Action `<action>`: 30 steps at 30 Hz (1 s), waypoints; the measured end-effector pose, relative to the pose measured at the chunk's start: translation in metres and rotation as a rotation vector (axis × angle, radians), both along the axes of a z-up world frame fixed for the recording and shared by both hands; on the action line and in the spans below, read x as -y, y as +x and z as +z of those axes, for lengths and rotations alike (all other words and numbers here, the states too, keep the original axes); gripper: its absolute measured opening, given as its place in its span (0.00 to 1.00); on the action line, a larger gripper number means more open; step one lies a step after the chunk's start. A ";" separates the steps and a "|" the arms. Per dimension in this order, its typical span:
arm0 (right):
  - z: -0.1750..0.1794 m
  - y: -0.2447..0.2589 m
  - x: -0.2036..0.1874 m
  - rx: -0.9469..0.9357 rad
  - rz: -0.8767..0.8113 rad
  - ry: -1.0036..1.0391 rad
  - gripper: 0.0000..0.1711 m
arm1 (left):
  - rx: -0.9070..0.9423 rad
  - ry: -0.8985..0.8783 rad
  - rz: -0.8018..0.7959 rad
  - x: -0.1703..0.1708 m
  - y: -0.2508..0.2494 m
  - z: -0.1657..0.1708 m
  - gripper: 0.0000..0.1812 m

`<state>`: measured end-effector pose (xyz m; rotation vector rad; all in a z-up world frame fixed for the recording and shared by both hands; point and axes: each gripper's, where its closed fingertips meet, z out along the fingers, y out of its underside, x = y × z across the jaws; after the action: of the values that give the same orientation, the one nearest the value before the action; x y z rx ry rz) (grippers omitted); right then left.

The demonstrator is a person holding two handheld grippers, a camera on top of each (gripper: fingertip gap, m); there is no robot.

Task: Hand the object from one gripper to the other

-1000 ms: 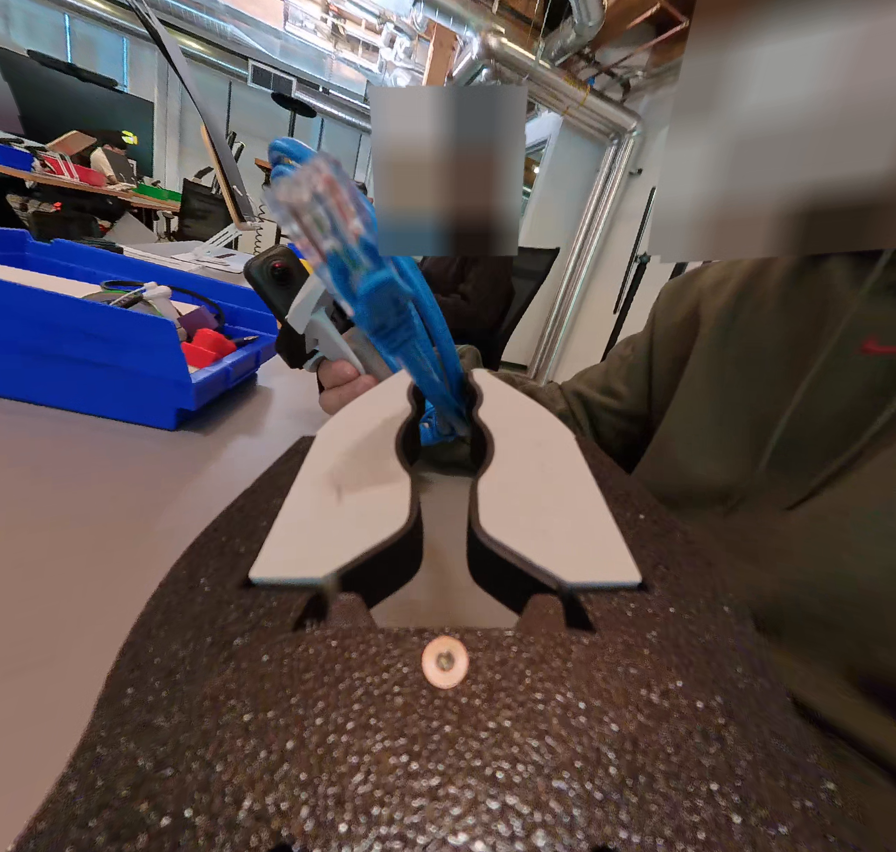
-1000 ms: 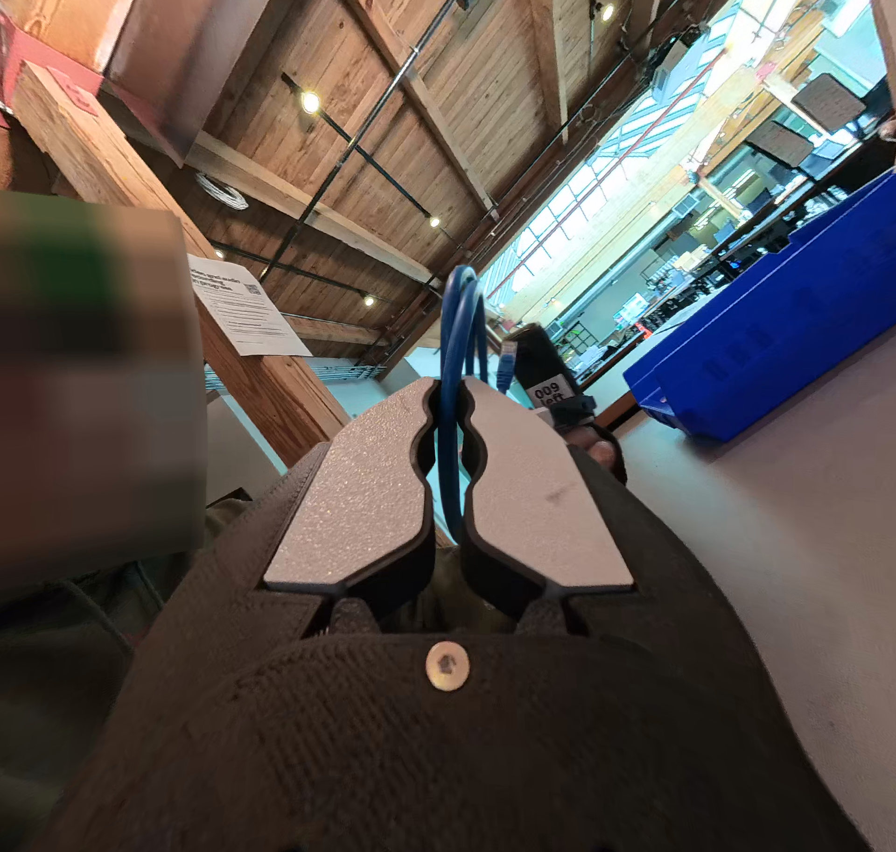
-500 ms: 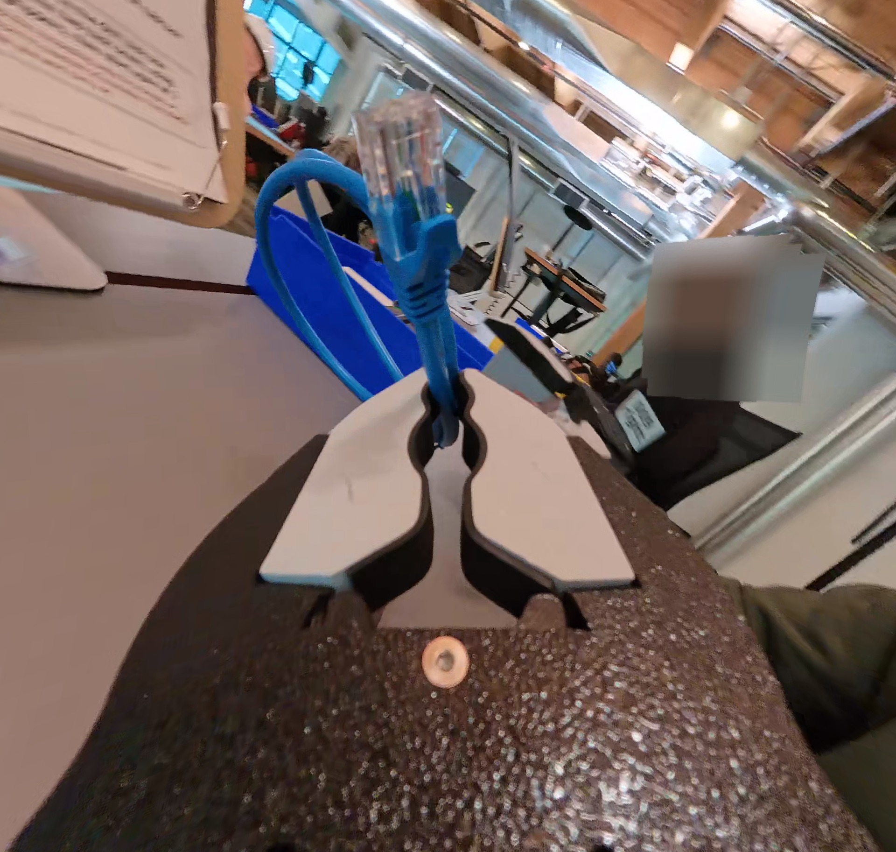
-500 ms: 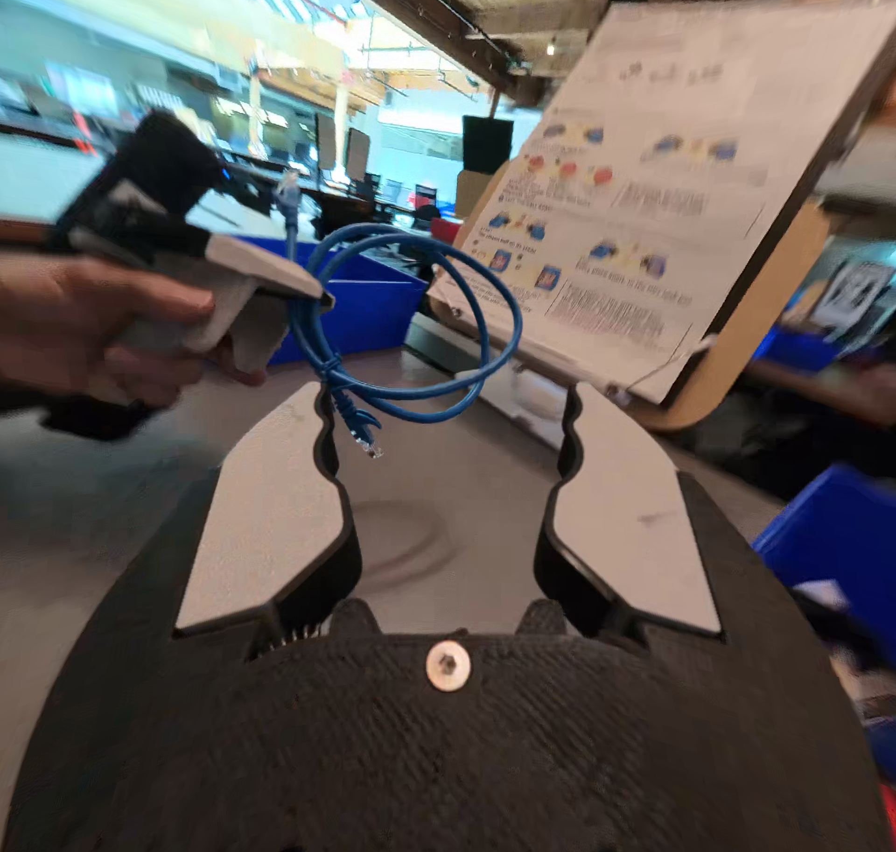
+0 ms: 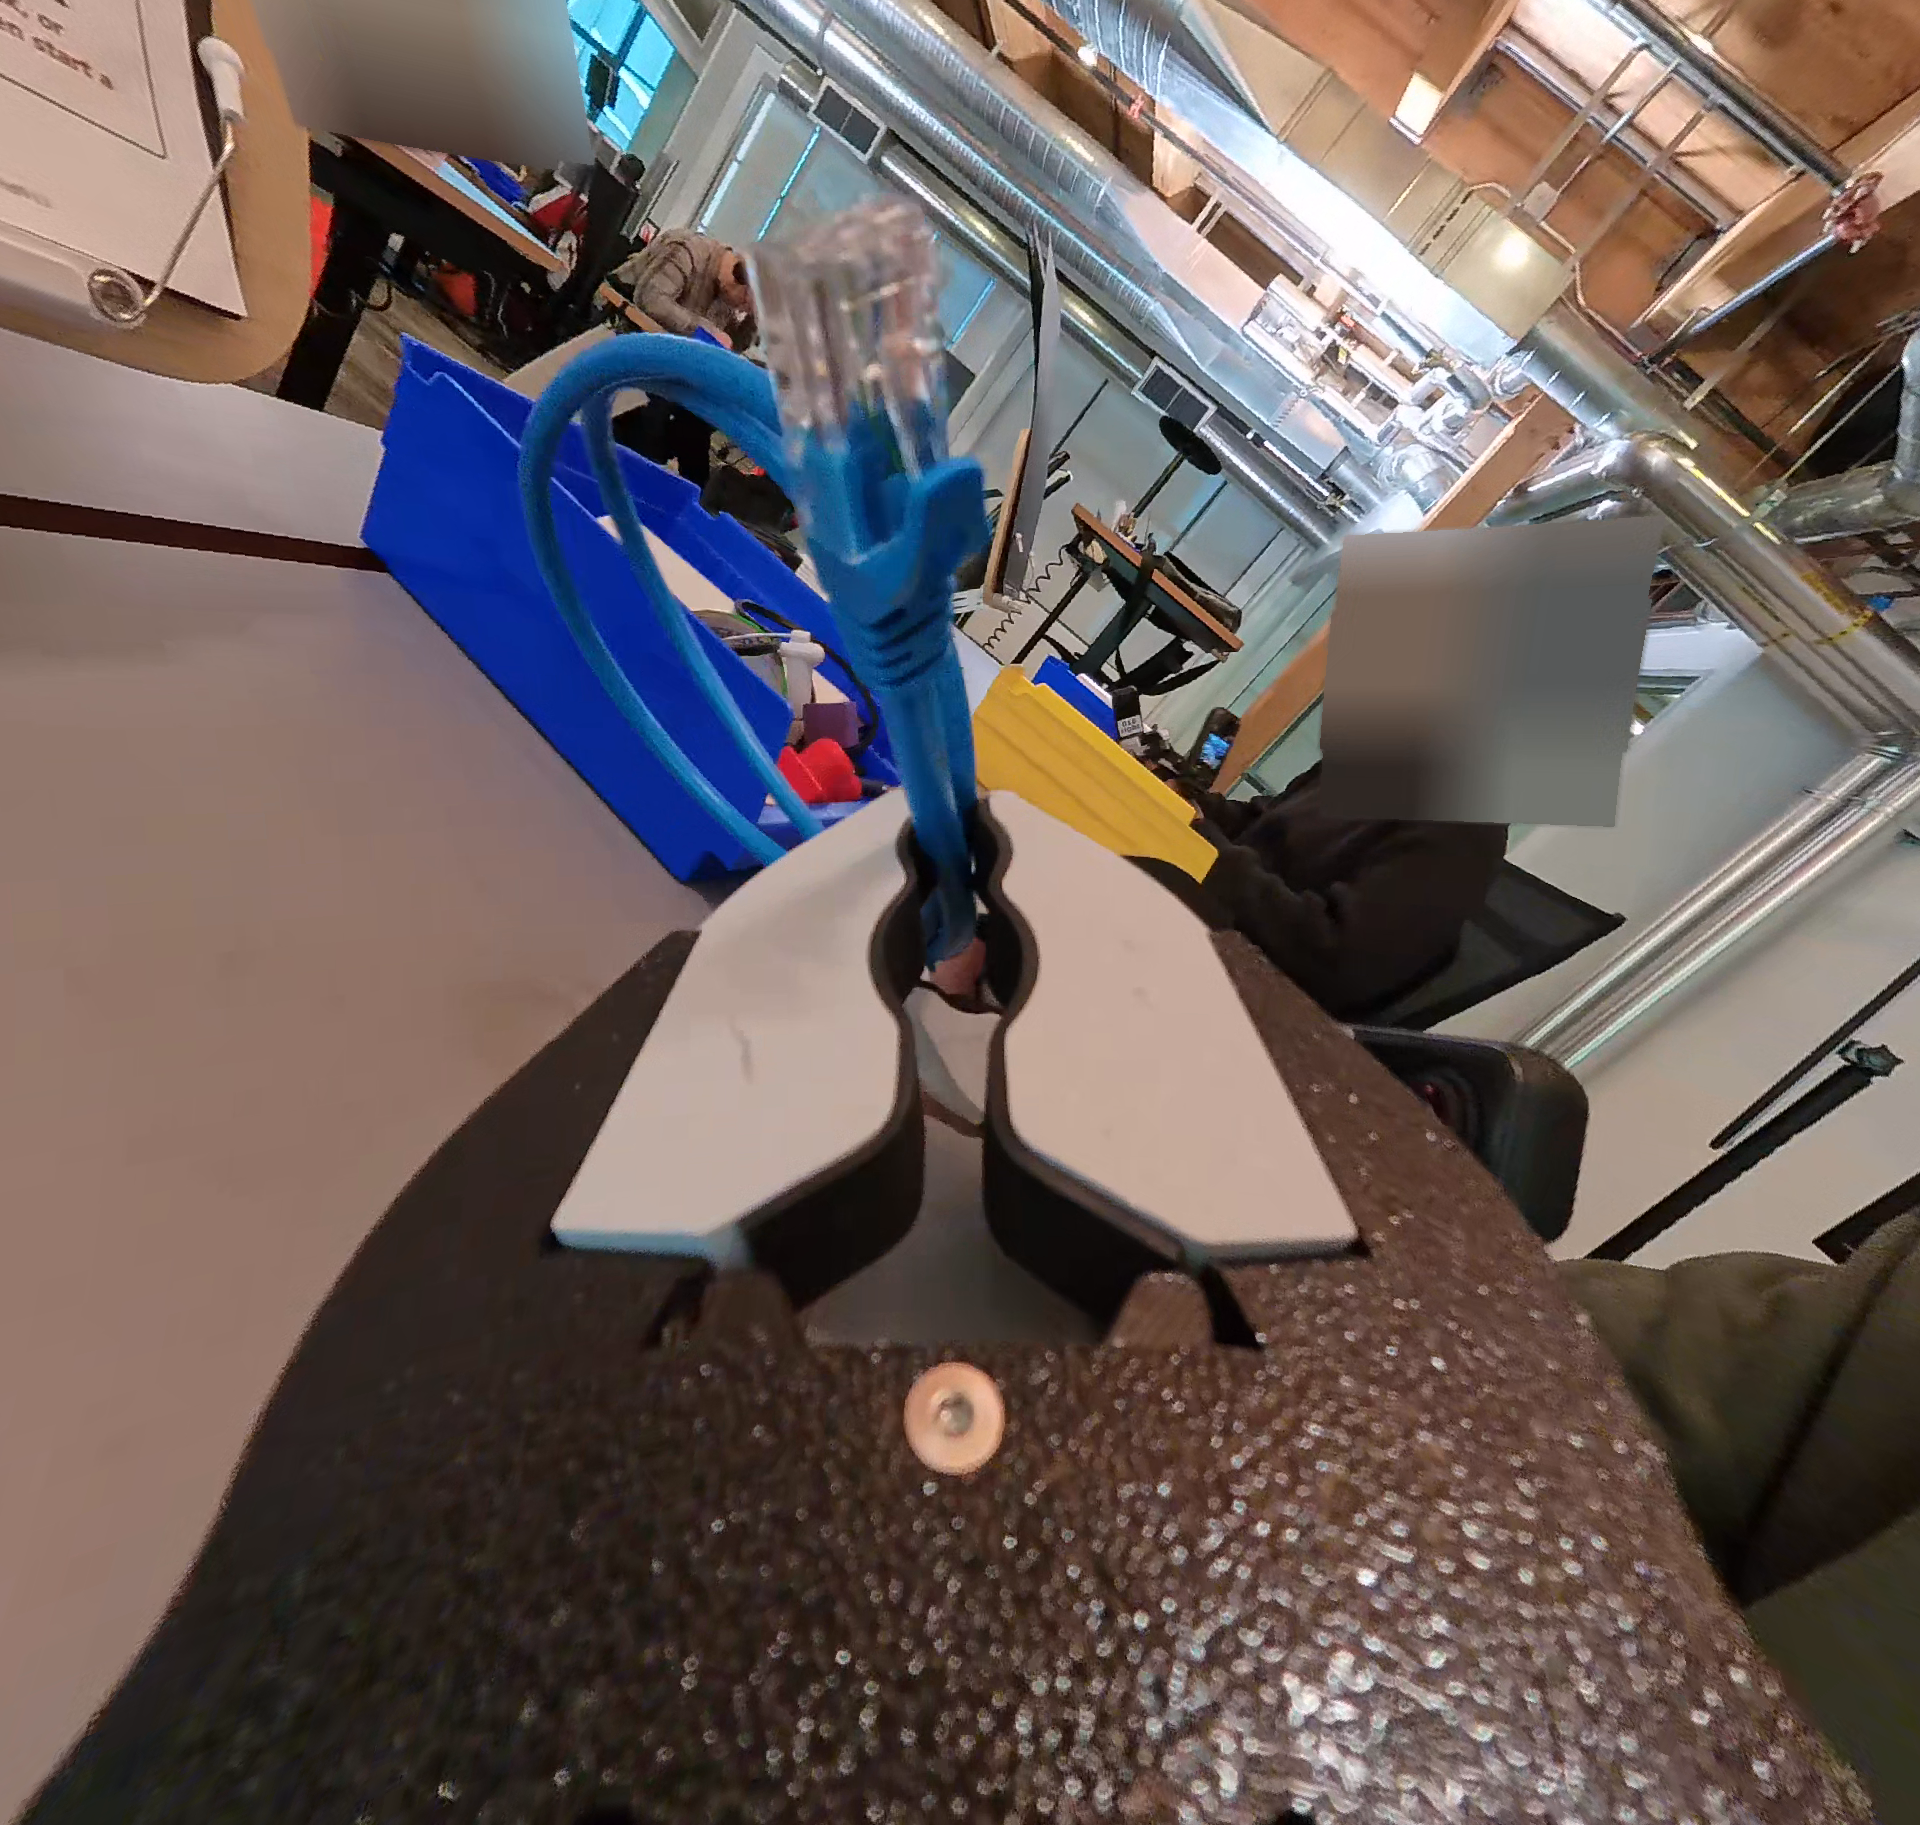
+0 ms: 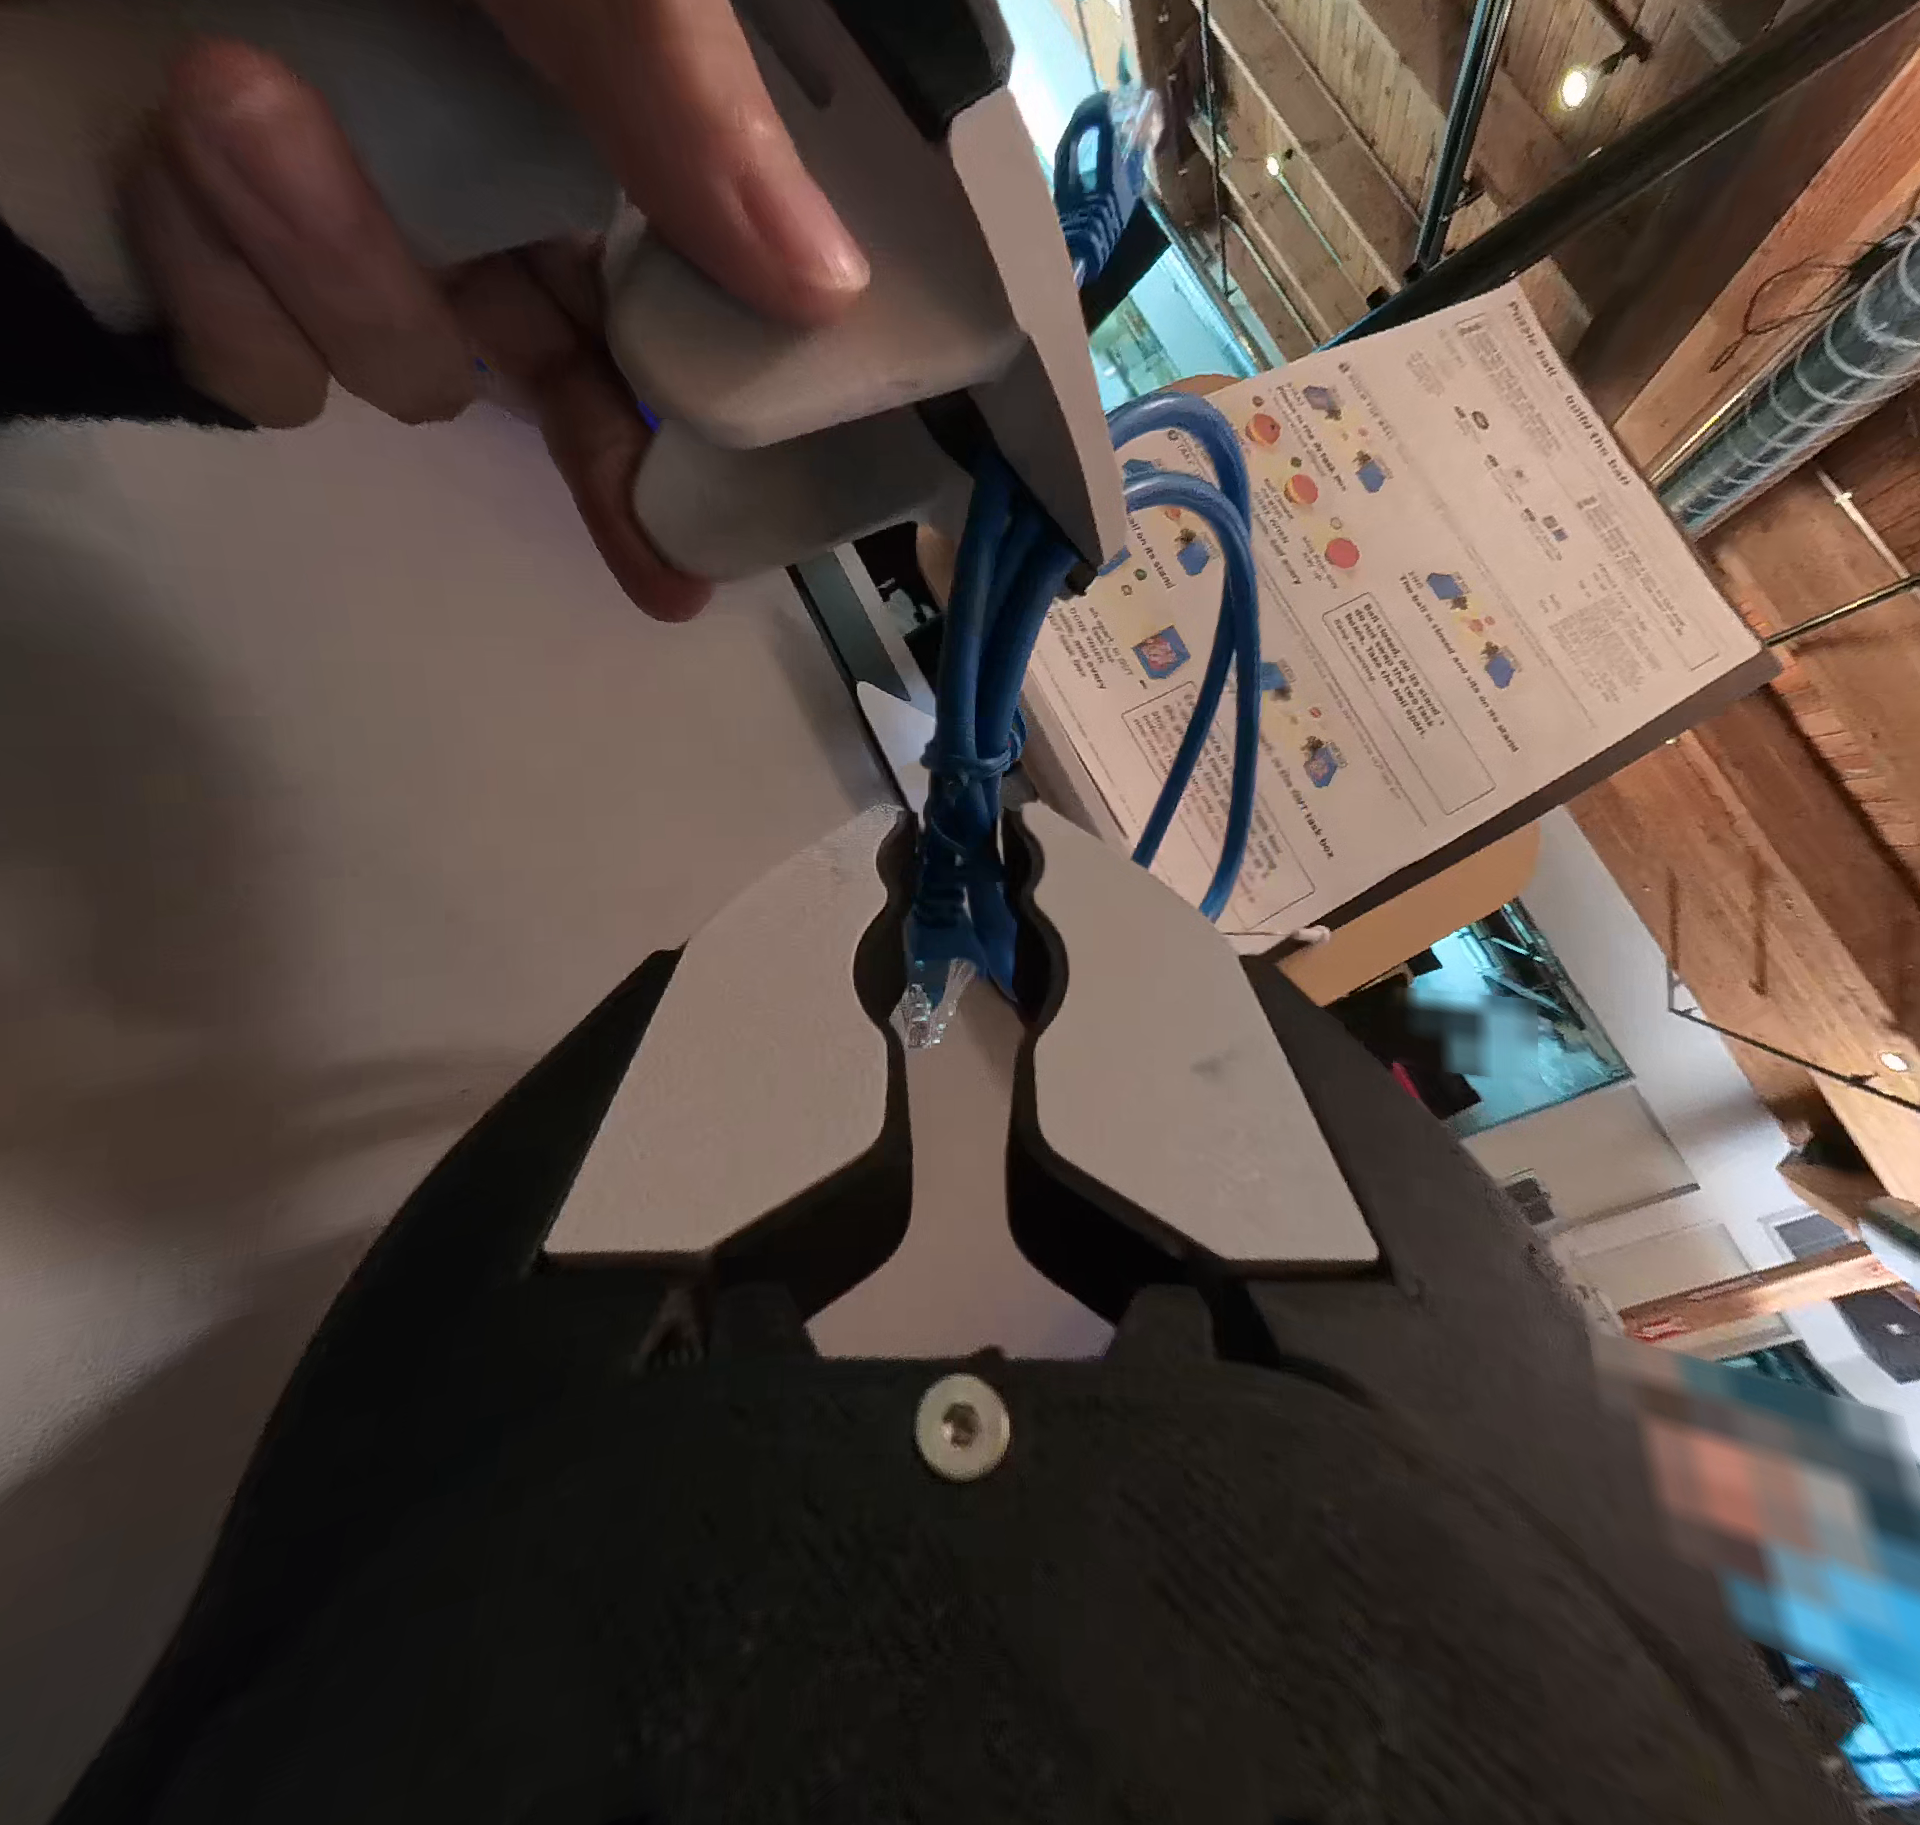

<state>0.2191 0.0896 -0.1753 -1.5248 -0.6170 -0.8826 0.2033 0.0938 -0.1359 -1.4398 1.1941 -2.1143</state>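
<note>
Grey table [image 5: 208, 892], both tongs [image 5: 954, 845] [image 6: 961, 830] clamping blue cable [image 5: 883, 580]

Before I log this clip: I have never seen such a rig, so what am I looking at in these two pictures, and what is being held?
No robot here: a person holds a hand-operated two-finger tool in each hand, with a camera on each looking along its fingers. In the left wrist view, the left tool is closed on a bundled blue network cable, clear plug pointing up. In the right wrist view, the right tool has closed on the bundle's lower end, near its other plug, while the person's hand grips the left tool above. Both tools clamp the cable mid-handover. On the grey table stand a blue bin and a yellow bin.
</note>
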 end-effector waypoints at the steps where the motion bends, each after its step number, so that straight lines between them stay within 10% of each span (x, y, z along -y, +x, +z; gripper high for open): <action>1: 0.001 -0.001 0.000 -0.027 0.008 0.000 0.09 | 0.015 0.006 -0.010 0.001 -0.001 0.001 0.03; 10: 0.049 -0.021 0.022 -0.735 0.477 0.228 0.08 | 0.243 0.188 0.018 -0.006 -0.016 0.028 0.27; 20: 0.105 -0.006 0.081 -1.429 1.209 0.398 0.08 | 0.068 0.139 0.022 -0.042 -0.008 -0.013 0.38; 30: 0.105 -0.001 0.081 -1.565 1.290 0.403 0.08 | 0.277 0.110 -0.290 0.000 -0.042 0.013 0.28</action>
<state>0.2177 0.0087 -0.0702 -0.7335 -0.0797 1.0913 0.1610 0.0935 -0.1232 -0.9346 1.4483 -2.2992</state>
